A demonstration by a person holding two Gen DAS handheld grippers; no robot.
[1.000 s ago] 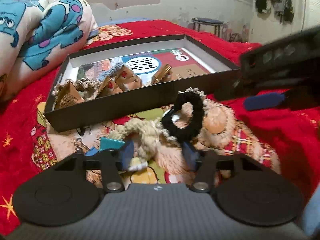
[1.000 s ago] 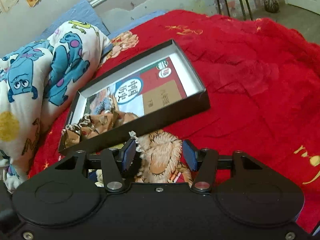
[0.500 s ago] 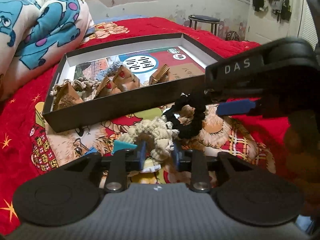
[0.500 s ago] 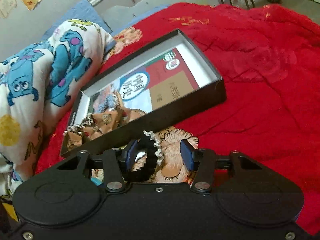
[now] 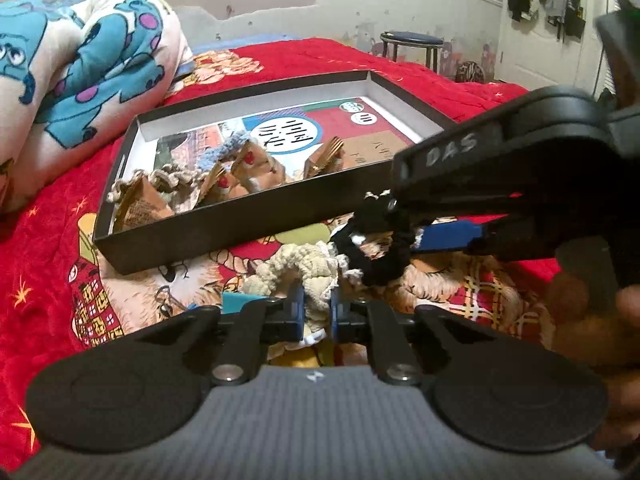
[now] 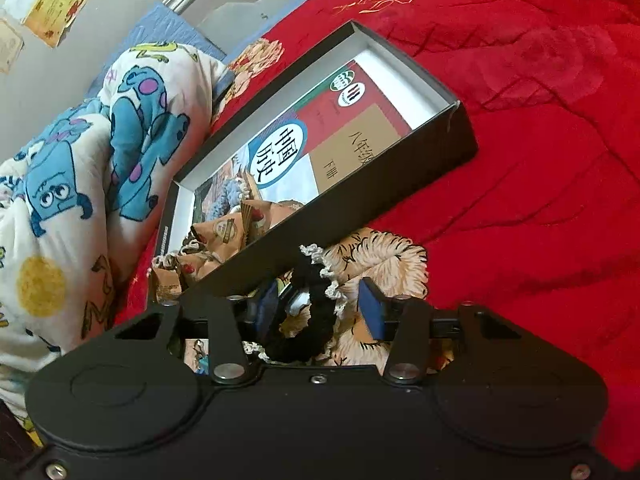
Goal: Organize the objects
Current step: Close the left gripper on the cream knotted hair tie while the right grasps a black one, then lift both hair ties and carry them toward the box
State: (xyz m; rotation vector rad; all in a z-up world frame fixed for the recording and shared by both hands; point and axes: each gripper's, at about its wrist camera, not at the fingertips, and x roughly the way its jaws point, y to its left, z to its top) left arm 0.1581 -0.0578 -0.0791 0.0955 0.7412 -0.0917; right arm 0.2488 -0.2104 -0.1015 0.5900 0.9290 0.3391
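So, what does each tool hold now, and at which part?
Left tool pinches the beige scrunchie at its near edge. Right tool is closing around the black scrunchie, not yet gripping.

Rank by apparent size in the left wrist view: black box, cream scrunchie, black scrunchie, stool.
1. black box
2-3. cream scrunchie and black scrunchie: look alike, both partly hidden
4. stool, though it stands far off

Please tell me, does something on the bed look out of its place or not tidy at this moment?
Yes. Two scrunchies lie loose on the red blanket outside the black box, which already holds others. The left gripper is shut on the beige scrunchie; the right gripper is closing around the black scrunchie.
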